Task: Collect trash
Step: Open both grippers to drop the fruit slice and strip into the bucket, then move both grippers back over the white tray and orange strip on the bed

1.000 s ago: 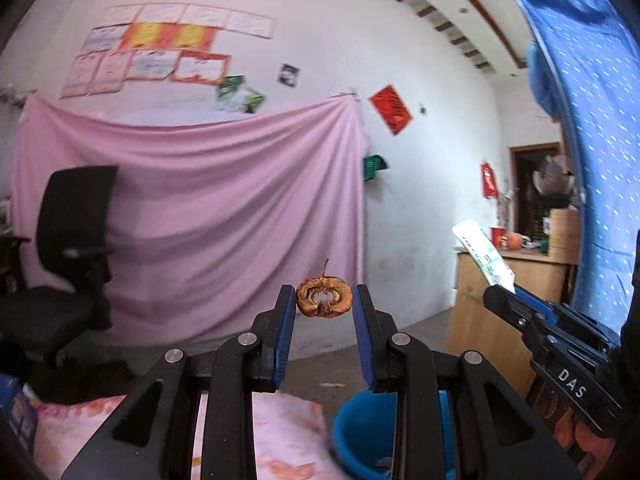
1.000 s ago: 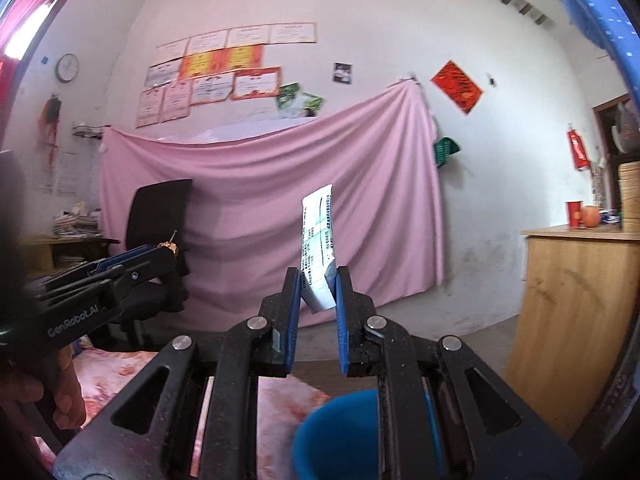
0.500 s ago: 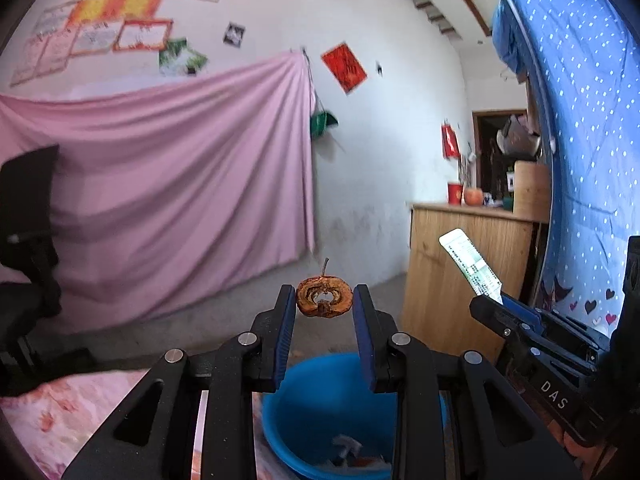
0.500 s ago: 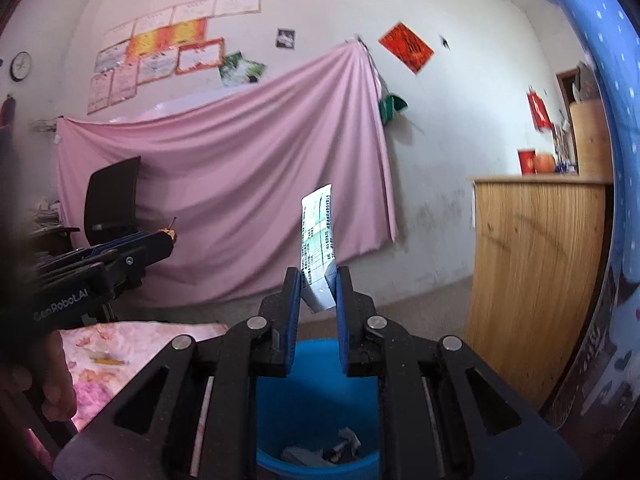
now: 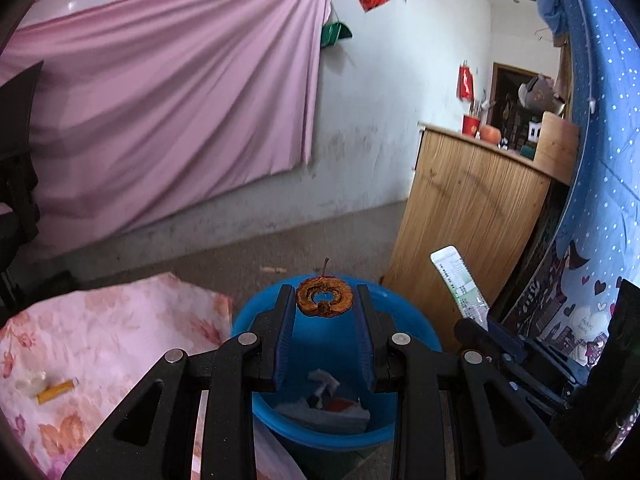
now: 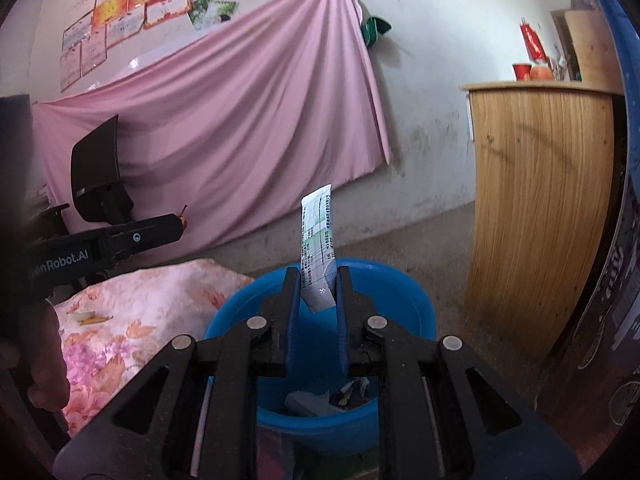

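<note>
My left gripper (image 5: pixel 324 302) is shut on a brown dried apple core (image 5: pixel 324 300) with a thin stem, held over the blue bucket (image 5: pixel 412 344) on the floor. Crumpled trash (image 5: pixel 328 404) lies in the bucket's bottom. My right gripper (image 6: pixel 318 284) is shut on a white and green paper packet (image 6: pixel 316 248) that stands upright above the same bucket (image 6: pixel 396 292). In the left wrist view the right gripper (image 5: pixel 476 326) shows at lower right with the packet (image 5: pixel 458 280). In the right wrist view the left gripper (image 6: pixel 180 224) reaches in from the left.
A table with a pink floral cloth (image 5: pixel 100 340) stands left of the bucket, with a yellow stub (image 5: pixel 56 390) and a white scrap on it. A wooden cabinet (image 5: pixel 468 216) stands right of the bucket. A black office chair (image 6: pixel 100 176) and a pink wall drape (image 5: pixel 160 100) are behind.
Both grippers have tilted down and moved right over the blue bucket, which now fills the lower centre of each view. The apple core and the packet stay gripped.
</note>
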`<state>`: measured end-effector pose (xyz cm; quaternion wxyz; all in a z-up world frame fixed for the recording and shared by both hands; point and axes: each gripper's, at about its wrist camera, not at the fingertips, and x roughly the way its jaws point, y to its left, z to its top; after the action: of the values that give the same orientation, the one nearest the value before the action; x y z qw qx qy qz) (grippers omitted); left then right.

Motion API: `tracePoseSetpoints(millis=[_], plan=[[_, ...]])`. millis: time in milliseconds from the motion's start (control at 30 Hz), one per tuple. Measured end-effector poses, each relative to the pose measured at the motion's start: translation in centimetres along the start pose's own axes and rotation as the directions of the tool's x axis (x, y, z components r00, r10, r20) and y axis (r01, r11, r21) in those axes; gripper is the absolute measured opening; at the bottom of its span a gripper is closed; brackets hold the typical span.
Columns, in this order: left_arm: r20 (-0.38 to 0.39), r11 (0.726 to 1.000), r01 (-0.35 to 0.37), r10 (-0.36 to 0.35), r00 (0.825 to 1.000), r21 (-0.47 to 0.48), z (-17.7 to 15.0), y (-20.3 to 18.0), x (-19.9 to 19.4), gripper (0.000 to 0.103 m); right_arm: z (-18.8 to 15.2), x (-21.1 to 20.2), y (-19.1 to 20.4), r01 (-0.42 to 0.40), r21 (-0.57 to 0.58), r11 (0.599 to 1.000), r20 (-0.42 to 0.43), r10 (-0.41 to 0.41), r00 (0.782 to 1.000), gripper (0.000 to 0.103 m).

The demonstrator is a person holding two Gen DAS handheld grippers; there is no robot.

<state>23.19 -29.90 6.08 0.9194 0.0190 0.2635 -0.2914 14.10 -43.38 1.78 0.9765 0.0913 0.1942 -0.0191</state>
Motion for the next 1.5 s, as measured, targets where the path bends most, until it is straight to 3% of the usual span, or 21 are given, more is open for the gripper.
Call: tracePoseSetpoints(millis=[533, 633, 900, 1000, 1133, 1333, 1400, 1467, 1500], plan=[[-0.139, 0.998, 0.006, -0.014, 0.990, -0.060, -0.7, 0.9, 2.4, 0.025, -0.5, 1.9, -0.3, -0.010, 0.023, 1.000, -0.080, 0.012, 0.997, 0.049], [-0.158, 0.997, 0.000, -0.012, 0.987, -0.076, -0.7, 1.2, 2.9, 0.030, -0.5, 2.3, -0.4, -0.013, 0.021, 1.000, -0.092, 0.015, 0.996, 0.049], [-0.157, 0.996, -0.013, -0.001, 0.988, -0.092, -1.0, 1.7, 2.1, 0.037, -0.5, 2.5, -0.6, -0.009, 0.029, 1.000, -0.105, 0.012, 0.994, 0.049], [-0.143, 0.995, -0.017, 0.003, 0.990, -0.098, -1.1, 2.0, 1.3, 0.046, -0.3, 2.2, -0.5, -0.006, 0.030, 1.000, -0.109, 0.009, 0.994, 0.052], [-0.122, 0.994, -0.030, 0.017, 0.992, -0.107, -1.2, 2.7, 0.0, 0.047, 0.1, 1.7, -0.2, -0.002, 0.025, 1.000, -0.110, 0.004, 0.994, 0.060], [-0.075, 0.987, -0.077, 0.067, 0.995, -0.138, -1.4, 4.3, -2.7, 0.068, 1.1, 0.5, 0.7, -0.005, 0.016, 1.000, -0.093, 0.007, 0.996, 0.079], [-0.056, 0.983, -0.097, 0.089, 0.994, -0.157, -1.6, 5.2, -3.9, 0.089, 1.4, 0.0, 1.0, -0.008, 0.015, 1.000, -0.086, 0.009, 0.996, 0.089], [-0.029, 0.977, -0.130, 0.126, 0.992, -0.167, -1.8, 5.8, -5.0, 0.099, 1.8, -0.5, 1.5, -0.015, 0.016, 1.000, -0.071, 0.016, 0.997, 0.103], [-0.004, 0.973, -0.161, 0.162, 0.987, -0.167, -2.0, 6.1, -5.8, 0.099, 1.9, -0.8, 1.7, -0.018, 0.017, 1.000, -0.061, 0.019, 0.998, 0.103]])
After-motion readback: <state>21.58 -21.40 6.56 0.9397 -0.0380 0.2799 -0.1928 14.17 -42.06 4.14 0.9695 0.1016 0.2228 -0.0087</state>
